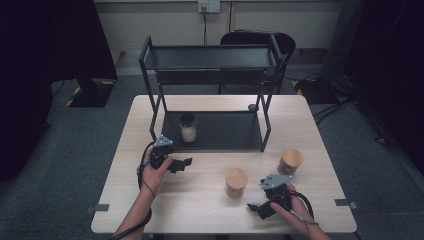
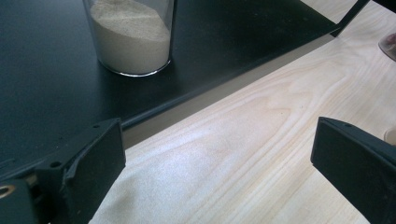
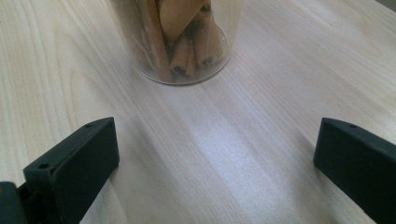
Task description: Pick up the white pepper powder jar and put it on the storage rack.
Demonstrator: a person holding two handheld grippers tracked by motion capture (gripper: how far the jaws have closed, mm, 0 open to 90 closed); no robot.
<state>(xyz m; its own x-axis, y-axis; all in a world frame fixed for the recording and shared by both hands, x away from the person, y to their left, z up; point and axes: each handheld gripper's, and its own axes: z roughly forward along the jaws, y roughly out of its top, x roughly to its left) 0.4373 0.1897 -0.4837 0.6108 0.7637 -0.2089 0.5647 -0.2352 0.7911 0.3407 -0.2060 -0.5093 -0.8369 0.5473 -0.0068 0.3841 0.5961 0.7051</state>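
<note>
Two forearms enter from the bottom of the high view, each hand holding a black gripper over a pale wooden table (image 1: pixel 210 210). Grey carpet surrounds the table; a dark chair (image 1: pixel 260 40) and a wall socket (image 1: pixel 209 6) sit behind it. A black two-tier metal shelf rack (image 1: pixel 215 57) stands at the table's far side. On its lower shelf stands a glass jar of pale powder (image 1: pixel 188 128). The left gripper (image 1: pixel 184 164) rests just before that shelf, jaws spread wide, holding nothing. The right gripper (image 1: pixel 257 207), also released and empty, faces a wooden-lidded clear jar of cinnamon sticks (image 1: pixel 236 181) nearby. Another lidded jar (image 1: pixel 290 161) stands farther right.
</note>
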